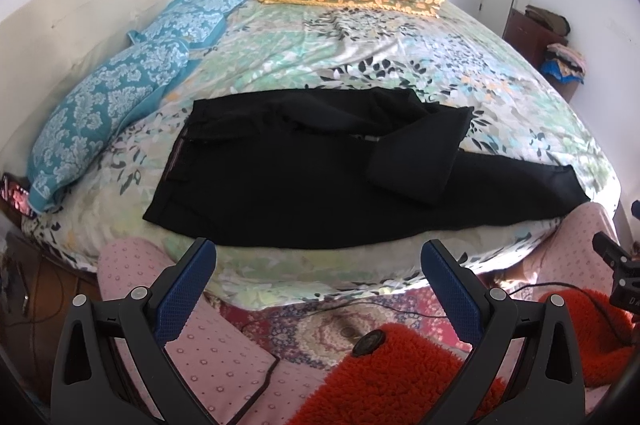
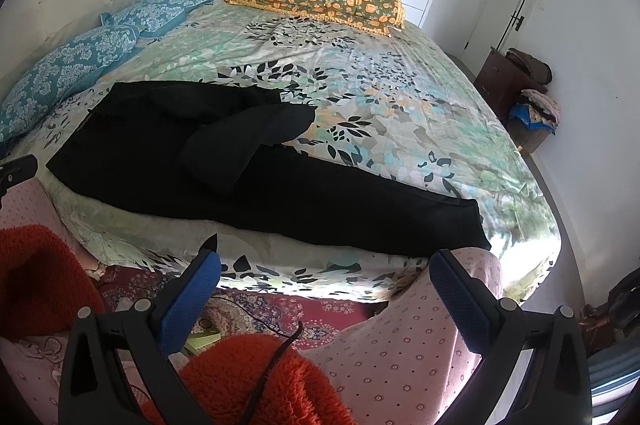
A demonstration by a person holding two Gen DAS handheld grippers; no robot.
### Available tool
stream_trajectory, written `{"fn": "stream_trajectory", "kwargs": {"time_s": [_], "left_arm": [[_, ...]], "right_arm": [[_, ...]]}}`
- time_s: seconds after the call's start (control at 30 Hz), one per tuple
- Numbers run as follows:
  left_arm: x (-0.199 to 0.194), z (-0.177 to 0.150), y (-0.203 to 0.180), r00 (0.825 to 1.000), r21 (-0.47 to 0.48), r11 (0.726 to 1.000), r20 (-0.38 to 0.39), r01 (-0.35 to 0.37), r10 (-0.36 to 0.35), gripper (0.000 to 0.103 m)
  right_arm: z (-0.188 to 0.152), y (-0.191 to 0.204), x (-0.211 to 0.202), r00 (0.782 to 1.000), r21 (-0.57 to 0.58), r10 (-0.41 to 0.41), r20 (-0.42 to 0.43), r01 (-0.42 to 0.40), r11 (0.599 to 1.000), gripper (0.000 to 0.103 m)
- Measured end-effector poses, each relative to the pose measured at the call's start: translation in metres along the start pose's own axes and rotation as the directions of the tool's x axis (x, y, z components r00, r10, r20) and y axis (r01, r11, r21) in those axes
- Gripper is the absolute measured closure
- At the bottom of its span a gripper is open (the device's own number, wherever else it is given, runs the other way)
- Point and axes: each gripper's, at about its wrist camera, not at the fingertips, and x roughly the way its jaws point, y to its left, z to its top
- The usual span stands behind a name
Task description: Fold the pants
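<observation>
While the black fabric pants point(image 1: 304, 185) lie along the near edge of the floral-sheeted bed point(image 1: 360, 65), one leg doubled back, I hold both left gripper point(image 1: 318, 267) and right gripper point(image 2: 326, 279) fingers wide apart, empty.

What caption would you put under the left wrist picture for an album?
Open left gripper hovers before black pants spread on a floral bedsheet, one leg folded back.

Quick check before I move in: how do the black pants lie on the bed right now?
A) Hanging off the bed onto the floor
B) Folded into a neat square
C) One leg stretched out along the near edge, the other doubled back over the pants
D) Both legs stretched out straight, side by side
C: on the black pants, one leg runs out along the near edge of the bed while the other is doubled back on top; both tongs, left and right, are open and hold nothing.
</observation>
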Motion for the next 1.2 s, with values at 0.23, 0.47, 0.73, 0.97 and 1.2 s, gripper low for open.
{"fn": "stream_trajectory", "kwargs": {"time_s": [0.23,0.47,0.73,0.97,1.2], "left_arm": [[0.011,0.002,-0.003,1.0,0.023,1.0,-0.028,0.003,-0.002,0.001],[0.028,0.006,-0.002,0.998,0.026,1.0,-0.064,0.003,-0.001,0.001],[0.05,0.014,0.001,0.995,0.054,0.998,-0.097,-0.02,0.025,0.001],[0.069,0.021,0.005,0.99,0.081,0.996,-0.131,-0.038,0.049,0.001],[0.081,0.027,0.003,0.988,0.13,0.991,-0.139,-0.044,0.062,0.001]], "right_arm": [[0.007,0.006,0.012,0.999,-0.021,0.003,-0.038,-0.004,1.0,0.0],[0.015,0.017,0.028,0.997,-0.064,0.016,-0.081,-0.021,0.998,0.0],[0.03,0.03,0.049,0.995,-0.103,0.025,-0.101,-0.036,0.994,0.0],[0.043,0.047,0.066,0.992,-0.133,0.044,-0.117,-0.06,0.989,0.0],[0.049,0.061,0.075,0.991,-0.145,0.055,-0.123,-0.073,0.987,0.0]]}}
